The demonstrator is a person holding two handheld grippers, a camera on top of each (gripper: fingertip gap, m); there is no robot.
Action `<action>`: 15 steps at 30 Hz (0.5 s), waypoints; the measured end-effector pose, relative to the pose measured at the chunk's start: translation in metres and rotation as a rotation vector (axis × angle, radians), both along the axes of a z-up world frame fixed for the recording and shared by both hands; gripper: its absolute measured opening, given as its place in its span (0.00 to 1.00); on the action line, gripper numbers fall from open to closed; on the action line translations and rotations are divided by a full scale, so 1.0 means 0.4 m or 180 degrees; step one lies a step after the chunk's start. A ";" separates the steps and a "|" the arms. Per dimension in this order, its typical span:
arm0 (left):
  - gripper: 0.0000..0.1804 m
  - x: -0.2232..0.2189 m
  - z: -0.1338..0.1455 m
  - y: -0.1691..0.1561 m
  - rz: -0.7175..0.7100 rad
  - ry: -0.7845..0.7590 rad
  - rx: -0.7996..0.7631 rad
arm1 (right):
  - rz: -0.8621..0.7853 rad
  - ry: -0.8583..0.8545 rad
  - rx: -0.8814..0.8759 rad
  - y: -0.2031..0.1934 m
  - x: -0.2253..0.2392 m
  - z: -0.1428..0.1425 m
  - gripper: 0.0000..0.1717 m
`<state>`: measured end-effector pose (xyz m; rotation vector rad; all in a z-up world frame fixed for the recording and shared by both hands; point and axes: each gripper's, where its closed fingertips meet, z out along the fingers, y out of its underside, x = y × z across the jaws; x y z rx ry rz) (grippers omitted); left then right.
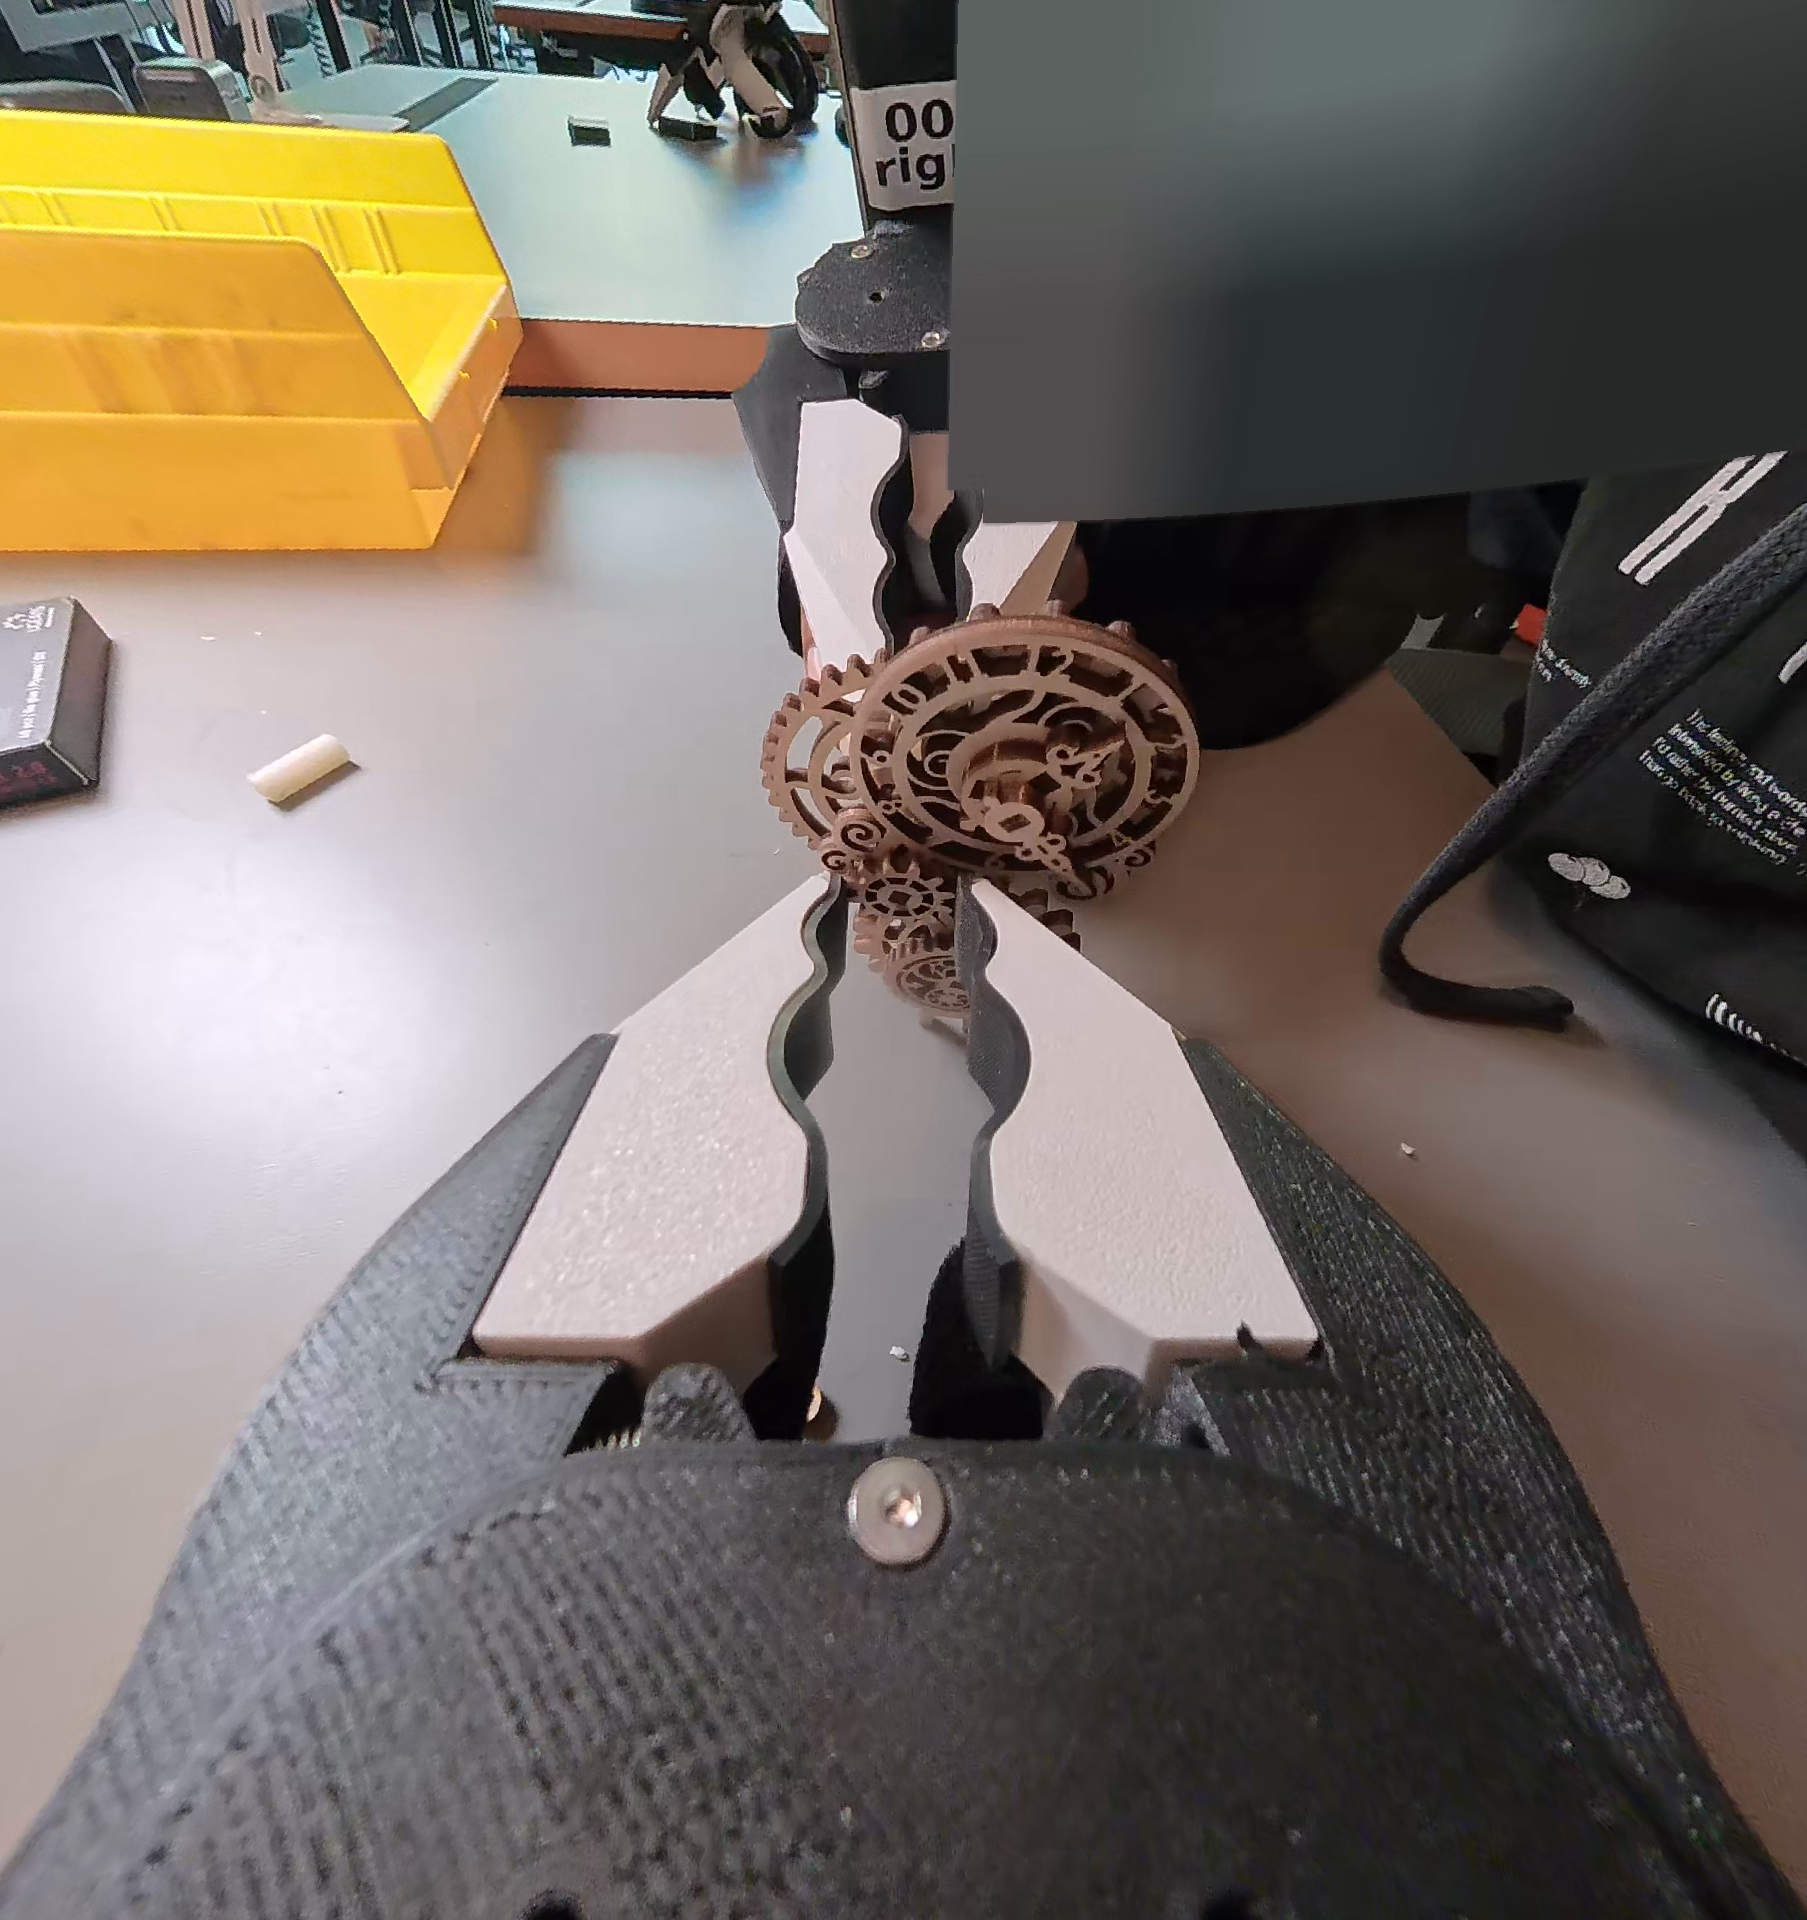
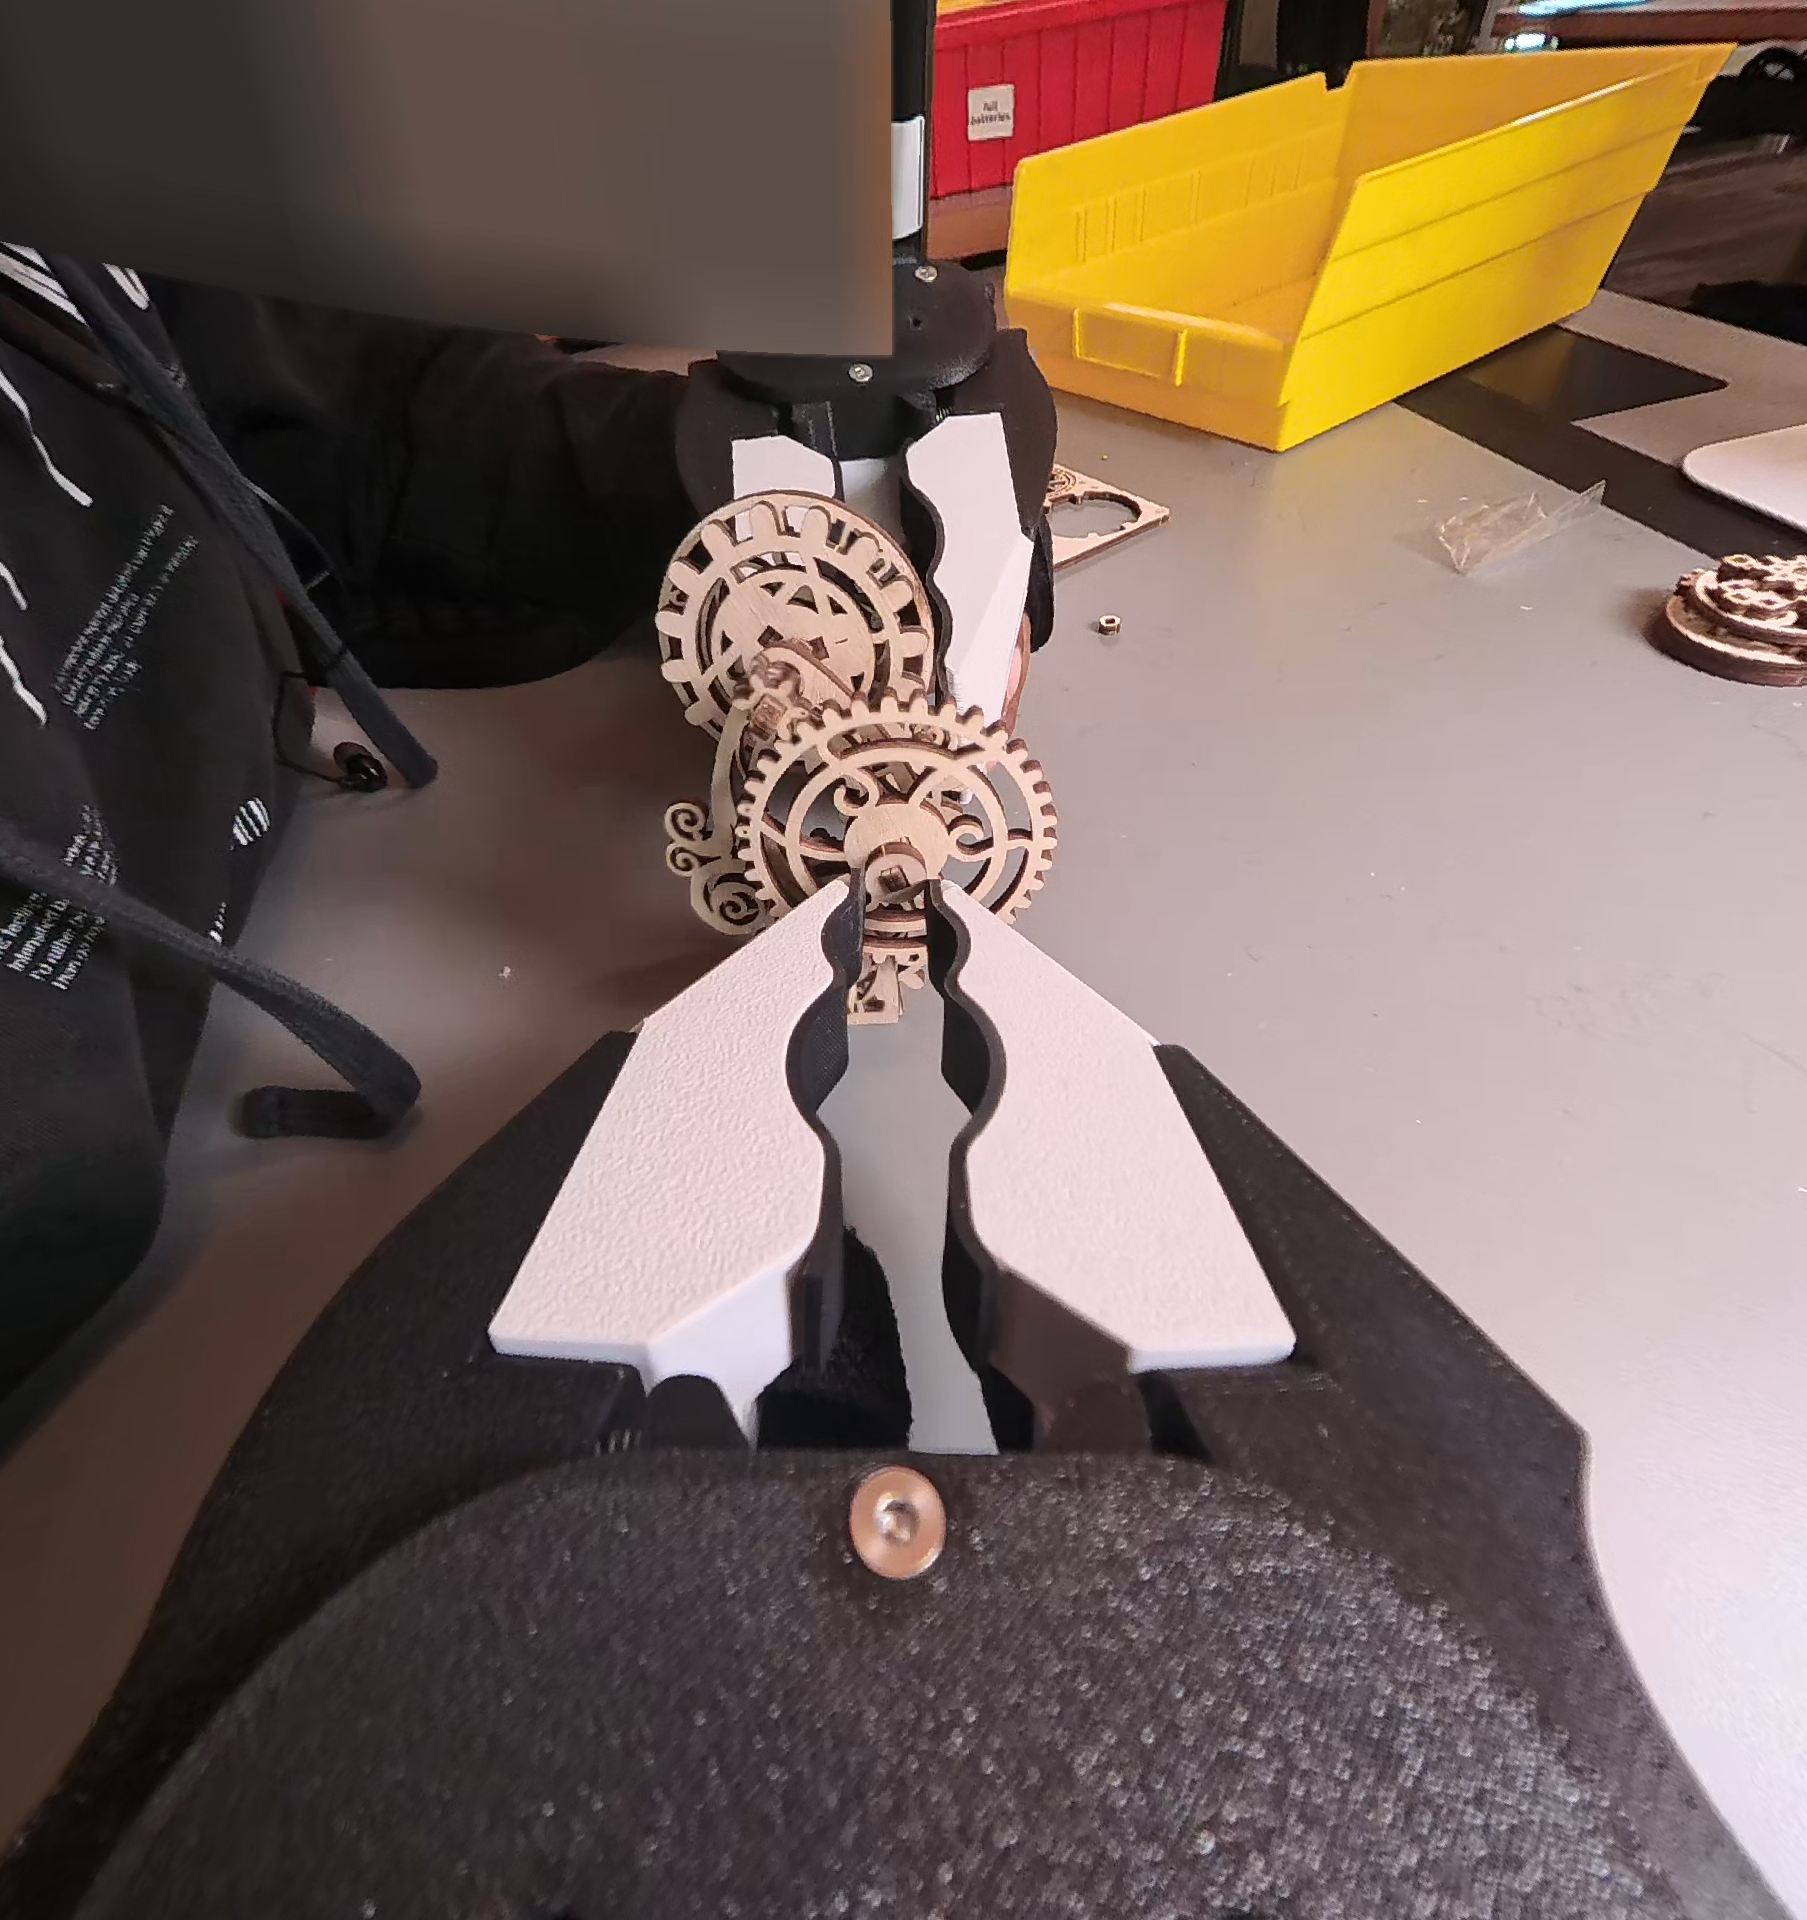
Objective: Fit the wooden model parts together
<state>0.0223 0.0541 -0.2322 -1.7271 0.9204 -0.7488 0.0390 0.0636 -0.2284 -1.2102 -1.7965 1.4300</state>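
A wooden clock model (image 1: pixel 1024 758) made of a dial and several gears is held above the grey table (image 1: pixel 411 1039) between both grippers. My left gripper (image 1: pixel 899 894) is shut on the small gears at its lower end, with the pads against the gear teeth. My right gripper (image 2: pixel 894 894) is shut on the hub of the model's large gear (image 2: pixel 899 810). In the left wrist view a right gripper finger (image 1: pixel 837 520) reaches in from behind the model. In the right wrist view a left gripper finger (image 2: pixel 972 540) shows behind the dial.
A yellow bin (image 1: pixel 203 343) stands at the back, also in the right wrist view (image 2: pixel 1346 229). A black box (image 1: pixel 16 707) and a small white cylinder (image 1: pixel 301 767) lie left. A person's black garment with a cord (image 1: pixel 1657 779) is close. Another wooden assembly (image 2: pixel 1772 623) lies right. Left and right tips are no more than a few centimetres apart. The small white cylinder (image 1: pixel 301 767) is about equally far from each gripper, around 20 cm.
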 end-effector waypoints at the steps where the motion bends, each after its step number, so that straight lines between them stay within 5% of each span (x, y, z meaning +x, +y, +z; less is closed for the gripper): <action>1: 0.10 -0.001 -0.001 0.001 0.0005 0.0003 -0.0001 | -0.0006 0.0006 -0.0002 0.002 0.001 0.002 0.06; 15: 0.10 0.004 -0.023 -0.002 -0.0014 0.0143 -0.0064 | -0.0022 0.0067 0.0140 -0.006 -0.003 0.010 0.05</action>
